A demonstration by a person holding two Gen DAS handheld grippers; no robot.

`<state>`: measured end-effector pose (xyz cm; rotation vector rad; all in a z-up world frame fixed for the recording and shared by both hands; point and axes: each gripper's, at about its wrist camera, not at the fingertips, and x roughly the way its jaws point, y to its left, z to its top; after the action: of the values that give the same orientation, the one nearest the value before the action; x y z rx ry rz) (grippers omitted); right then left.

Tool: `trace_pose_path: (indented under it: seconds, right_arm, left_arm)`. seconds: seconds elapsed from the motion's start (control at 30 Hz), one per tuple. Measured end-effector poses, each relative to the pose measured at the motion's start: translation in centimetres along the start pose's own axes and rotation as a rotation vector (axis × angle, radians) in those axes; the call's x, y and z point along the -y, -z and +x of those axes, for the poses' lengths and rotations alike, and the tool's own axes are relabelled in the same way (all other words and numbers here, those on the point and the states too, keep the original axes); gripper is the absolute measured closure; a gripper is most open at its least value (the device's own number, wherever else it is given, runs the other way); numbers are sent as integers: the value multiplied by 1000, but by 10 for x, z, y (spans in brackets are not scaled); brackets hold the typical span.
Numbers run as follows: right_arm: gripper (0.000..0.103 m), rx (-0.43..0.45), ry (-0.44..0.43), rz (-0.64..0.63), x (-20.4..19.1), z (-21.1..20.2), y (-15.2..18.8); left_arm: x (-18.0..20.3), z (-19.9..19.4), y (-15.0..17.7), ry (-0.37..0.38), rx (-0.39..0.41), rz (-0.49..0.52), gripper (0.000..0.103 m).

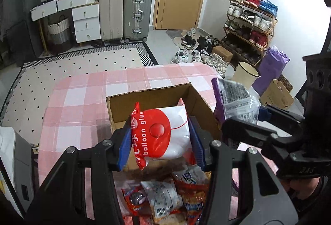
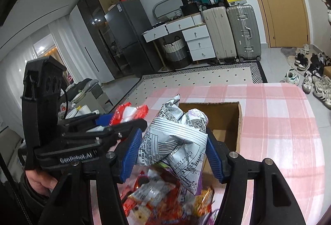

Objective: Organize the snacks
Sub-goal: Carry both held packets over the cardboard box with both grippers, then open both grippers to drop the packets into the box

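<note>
Pink-checked cloth covered the counter [image 1: 82,88], bare beyond the open cardboard box [image 1: 149,100]. Left gripper [image 1: 160,138] fingers pinched a red-and-white packet [image 1: 165,131], its long axis upright, above the box's near edge. Right gripper [image 2: 171,152] fingers squeezed a crumpled silver packet [image 2: 173,140]. Loose snacks [image 2: 165,200] lay heaped below; suitcases [image 1: 124,13] lined the far wall.

Glossy plastic packet [image 1: 165,131]; crinkled foil bag [image 2: 175,142]; matt corrugated cardboard box [image 1: 149,100].
</note>
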<state>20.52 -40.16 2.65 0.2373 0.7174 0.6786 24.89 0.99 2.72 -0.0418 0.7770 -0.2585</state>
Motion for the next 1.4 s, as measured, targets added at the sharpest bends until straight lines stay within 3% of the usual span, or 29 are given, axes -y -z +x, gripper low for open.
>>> trace_pose_path:
  seconds: [0.47, 1.0, 1.07, 1.23, 1.4]
  right_arm:
    - [42, -78, 68, 20, 30, 54, -1]
    - [42, -125, 98, 19, 44, 84, 4]
    - [41, -122, 98, 20, 45, 84, 3]
    - [38, -125, 78, 12, 47, 84, 1]
    - [30, -63, 102, 5, 46, 65, -1]
  left_arm:
    - [-16, 79, 5, -39, -52, -57, 55]
    - [-28, 114, 14, -39, -87, -86, 55]
    - [-29, 117, 13, -40, -91, -90, 53]
    - [-34, 120, 13, -50, -105, -127, 29]
    - [-34, 106, 13, -54, -81, -126, 27]
